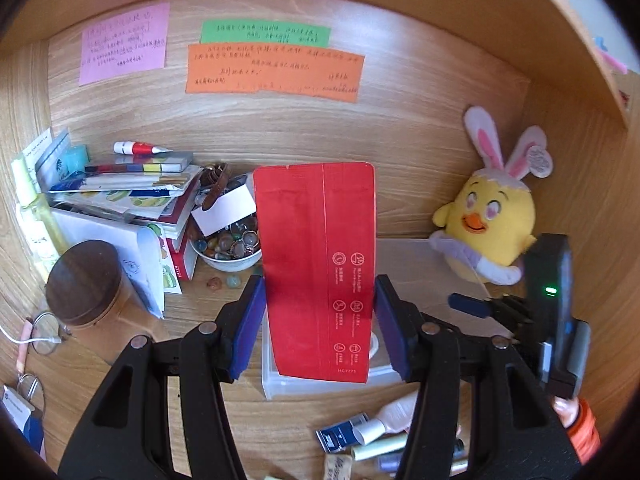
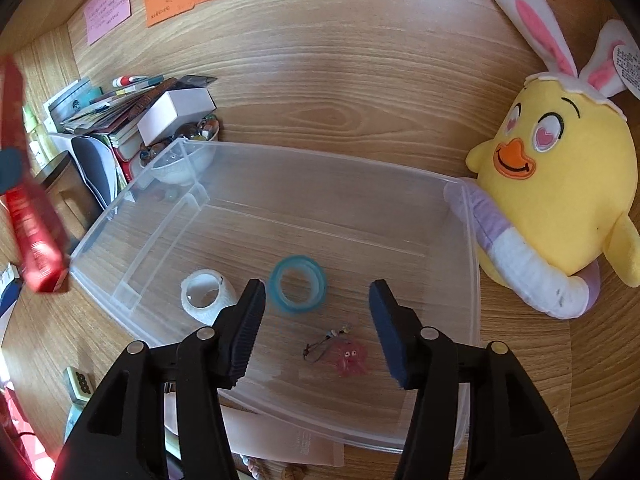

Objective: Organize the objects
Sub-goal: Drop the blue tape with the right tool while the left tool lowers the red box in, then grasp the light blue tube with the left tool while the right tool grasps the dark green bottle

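Left gripper (image 1: 320, 320) clamping flat red foil pouch (image 1: 316, 268) above clear plastic bin (image 2: 472, 240), only right view showing right gripper (image 2: 318, 328) spread empty over bin's blue tape ring (image 2: 297, 284), pink octopus charm (image 2: 351, 357), yellow chick plush (image 2: 560, 200) beside bin

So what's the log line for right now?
left gripper: shut on red packet | right gripper: open over bin | bin: two tape rolls, charm

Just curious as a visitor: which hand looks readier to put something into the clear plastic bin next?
Probably the left. The left gripper already clamps the flat red foil packet, while the right gripper hangs open and empty over the clear plastic bin.
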`<state>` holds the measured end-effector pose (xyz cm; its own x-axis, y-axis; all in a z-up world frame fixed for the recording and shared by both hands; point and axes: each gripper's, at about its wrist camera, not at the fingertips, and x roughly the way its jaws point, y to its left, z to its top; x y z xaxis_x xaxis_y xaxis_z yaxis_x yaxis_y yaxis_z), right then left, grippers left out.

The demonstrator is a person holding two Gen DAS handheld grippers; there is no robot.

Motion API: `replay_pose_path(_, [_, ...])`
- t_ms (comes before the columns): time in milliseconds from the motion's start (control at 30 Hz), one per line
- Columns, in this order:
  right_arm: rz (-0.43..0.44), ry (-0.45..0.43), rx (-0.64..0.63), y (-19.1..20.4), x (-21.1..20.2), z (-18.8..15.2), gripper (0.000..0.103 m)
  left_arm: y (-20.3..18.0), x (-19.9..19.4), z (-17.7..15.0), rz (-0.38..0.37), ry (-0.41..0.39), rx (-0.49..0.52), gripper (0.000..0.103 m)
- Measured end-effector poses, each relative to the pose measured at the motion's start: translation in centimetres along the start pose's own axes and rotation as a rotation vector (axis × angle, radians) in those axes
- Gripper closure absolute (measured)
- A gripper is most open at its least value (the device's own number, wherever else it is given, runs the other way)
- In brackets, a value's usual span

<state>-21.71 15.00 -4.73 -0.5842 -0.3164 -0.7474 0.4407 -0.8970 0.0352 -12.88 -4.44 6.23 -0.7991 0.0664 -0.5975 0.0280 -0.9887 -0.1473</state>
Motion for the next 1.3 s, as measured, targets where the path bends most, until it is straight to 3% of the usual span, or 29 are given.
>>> replay_pose_path(200, [0.007, -0.05, 0.001, 0.1, -1.8, 0.1, 0.045, 0.3, 3.2, 0.1, 0.038, 0.055, -0.013, 0.049])
replay_pose_path(667, [0.043, -0.087, 0.072, -0.8, -4.6, -1.4, 0.043, -0.3, 7.4, -1.5, 0.066, 0.167, 0.015, 0.048])
replay_pose_path(1033, [-0.006, -0.095, 0.018, 0.7, -6.0, -2.9, 0.041, -1.0, 4.0, -2.4, 0.023, 0.135, 0.05, 0.025])
replay_pose_path(1167, [-0.013, -0.111, 0.002, 1.2, -7.2, -4.0, 0.036, -1.0, 1.7, -3.3, 0.021, 0.103, 0.069, 0.01])
replay_pose_path(1300, [-0.025, -0.123, -0.016, 2.0, -8.3, -5.3, 0.032, -0.9, -0.3, -4.5, 0.015, 0.094, 0.083, 0.008])
